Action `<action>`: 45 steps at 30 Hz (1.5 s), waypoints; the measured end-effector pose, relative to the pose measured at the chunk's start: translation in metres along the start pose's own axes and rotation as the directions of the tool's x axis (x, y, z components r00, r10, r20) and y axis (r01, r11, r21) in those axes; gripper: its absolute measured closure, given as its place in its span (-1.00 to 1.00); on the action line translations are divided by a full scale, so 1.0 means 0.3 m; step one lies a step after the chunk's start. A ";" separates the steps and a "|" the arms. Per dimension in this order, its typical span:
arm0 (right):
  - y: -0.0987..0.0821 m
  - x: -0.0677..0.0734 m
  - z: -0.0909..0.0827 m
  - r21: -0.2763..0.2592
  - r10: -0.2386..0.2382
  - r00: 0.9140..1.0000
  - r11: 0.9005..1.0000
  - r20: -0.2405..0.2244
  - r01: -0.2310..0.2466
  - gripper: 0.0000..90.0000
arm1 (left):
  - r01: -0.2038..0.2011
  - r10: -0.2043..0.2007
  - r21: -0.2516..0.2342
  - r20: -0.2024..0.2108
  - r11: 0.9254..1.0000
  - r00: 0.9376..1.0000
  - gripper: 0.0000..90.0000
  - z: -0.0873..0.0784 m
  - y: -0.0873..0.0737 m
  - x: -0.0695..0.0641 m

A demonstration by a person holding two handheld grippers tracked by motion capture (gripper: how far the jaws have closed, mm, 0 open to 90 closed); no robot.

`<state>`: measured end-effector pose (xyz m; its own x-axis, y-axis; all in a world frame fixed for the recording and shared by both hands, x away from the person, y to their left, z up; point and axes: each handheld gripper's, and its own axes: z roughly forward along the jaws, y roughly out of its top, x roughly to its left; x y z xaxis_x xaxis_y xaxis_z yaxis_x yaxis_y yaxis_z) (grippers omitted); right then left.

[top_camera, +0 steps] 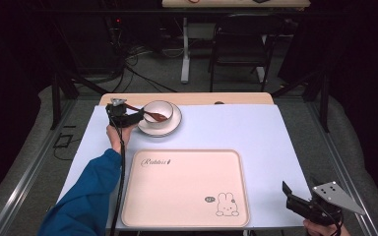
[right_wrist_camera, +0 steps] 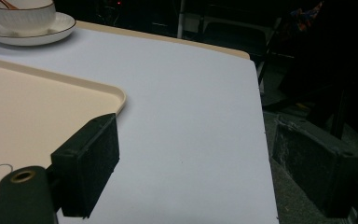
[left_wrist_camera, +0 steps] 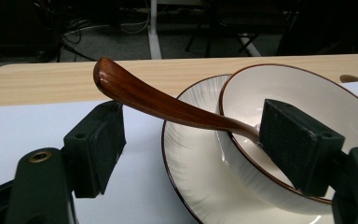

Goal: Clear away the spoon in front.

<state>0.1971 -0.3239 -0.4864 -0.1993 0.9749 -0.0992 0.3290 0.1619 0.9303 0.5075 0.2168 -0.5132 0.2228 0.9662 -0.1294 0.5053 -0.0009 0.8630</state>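
Nearest the person, at five o'clock, the right tool (top_camera: 295, 199) idles with jaws apart and nothing between them beside the bare tray (top_camera: 187, 216), which leaves open landing room. Farther off, at eleven o'clock, the left tool (top_camera: 134, 116) straddles the wooden spoon (left_wrist_camera: 168, 105) without yet pinching it, its handle angled out over the rim of the bowl (left_wrist_camera: 307, 88) on its saucer (left_wrist_camera: 191, 154) near the counter (top_camera: 256, 132) far edge.

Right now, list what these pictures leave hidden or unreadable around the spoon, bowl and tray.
- Spoon bowl end: in the left gripper view, hidden behind a pad of the left gripper and the rim of the bowl.
- Saucer: cut off by the bottom edge of that view.
- Tray lettering and the badge by the rabbit: too small to read in the high view.
- Right gripper: the hand holding it is cut off by the bottom edge of the high view.
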 end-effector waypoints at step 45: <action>0.000 0.000 -0.001 -0.002 -0.001 1.000 1.000 0.003 0.001 -0.68 | 0.104 -0.097 -0.126 0.057 0.987 0.994 0.47 -0.010 0.001 0.019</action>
<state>0.1969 -0.3239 -0.4865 -0.1966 0.9752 -0.1012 0.3270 0.1625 0.9309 0.5065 0.2230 -0.5122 0.2197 0.9455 -0.2401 0.4163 0.1318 0.8996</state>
